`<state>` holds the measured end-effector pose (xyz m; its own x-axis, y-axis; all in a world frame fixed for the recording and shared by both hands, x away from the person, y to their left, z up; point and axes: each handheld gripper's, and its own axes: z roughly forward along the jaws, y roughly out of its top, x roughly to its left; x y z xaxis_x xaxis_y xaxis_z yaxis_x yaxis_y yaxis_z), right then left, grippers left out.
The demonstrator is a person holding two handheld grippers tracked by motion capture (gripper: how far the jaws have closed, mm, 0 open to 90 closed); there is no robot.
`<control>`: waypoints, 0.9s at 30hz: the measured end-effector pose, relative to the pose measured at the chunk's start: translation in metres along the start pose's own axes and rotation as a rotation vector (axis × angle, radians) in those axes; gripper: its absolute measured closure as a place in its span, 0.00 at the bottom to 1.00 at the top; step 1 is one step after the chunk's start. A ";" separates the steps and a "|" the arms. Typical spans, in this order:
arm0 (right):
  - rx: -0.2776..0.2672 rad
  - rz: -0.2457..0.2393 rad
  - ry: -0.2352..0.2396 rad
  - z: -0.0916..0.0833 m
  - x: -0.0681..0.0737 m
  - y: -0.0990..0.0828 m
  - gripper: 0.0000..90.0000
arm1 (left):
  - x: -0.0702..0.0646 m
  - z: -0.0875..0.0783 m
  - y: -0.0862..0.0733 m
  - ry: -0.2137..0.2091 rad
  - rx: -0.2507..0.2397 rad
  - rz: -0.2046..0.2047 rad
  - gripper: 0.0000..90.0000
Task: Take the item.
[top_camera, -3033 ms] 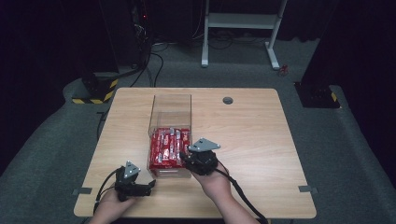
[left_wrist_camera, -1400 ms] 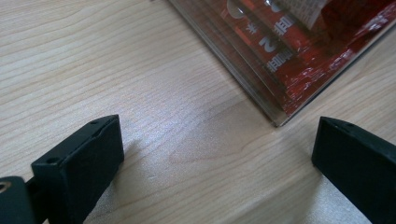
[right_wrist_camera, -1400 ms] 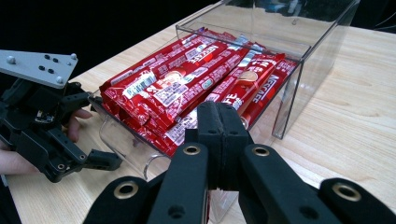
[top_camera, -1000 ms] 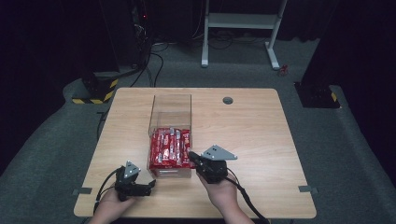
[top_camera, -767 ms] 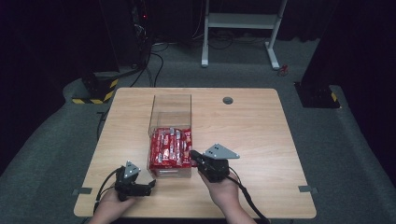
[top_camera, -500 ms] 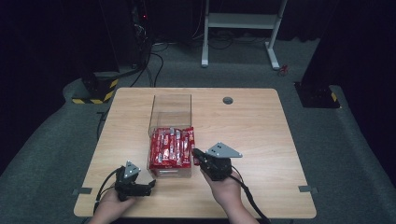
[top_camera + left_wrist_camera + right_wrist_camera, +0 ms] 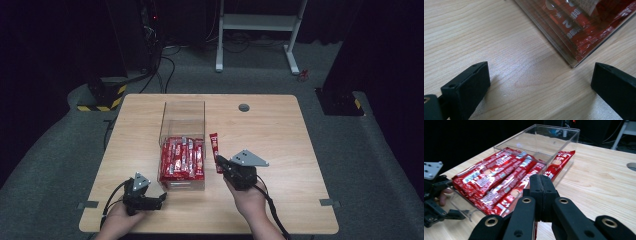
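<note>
Red snack stick [image 7: 215, 151] in right gripper [image 7: 220, 161], long axis pointing away, along box [image 7: 183, 113].

High view: fixed above the near edge, facing forward and down over the whole table [image 7: 280, 125]. Left gripper view: very close and low to the tabletop, facing a corner of the clear box [image 7: 571, 62]. Right gripper view: near, looking obliquely across the same clear box [image 7: 554, 135], which all three views share.
</note>
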<state>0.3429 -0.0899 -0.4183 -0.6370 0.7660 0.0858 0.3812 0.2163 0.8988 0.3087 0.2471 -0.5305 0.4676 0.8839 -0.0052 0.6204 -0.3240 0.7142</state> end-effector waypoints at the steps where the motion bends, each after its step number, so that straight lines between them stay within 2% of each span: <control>1: 0.000 0.004 -0.002 0.000 -0.002 0.000 1.00 | 0.000 0.000 0.000 0.000 0.000 0.000 0.03; 27: 0.037 0.033 -0.110 -0.007 -0.047 -0.011 1.00 | 0.000 0.000 0.000 0.000 0.000 0.000 0.03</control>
<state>0.3642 -0.1331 -0.4286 -0.5474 0.8343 0.0656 0.4261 0.2104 0.8799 0.3087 0.2472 -0.5305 0.4676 0.8839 -0.0056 0.6206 -0.3237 0.7142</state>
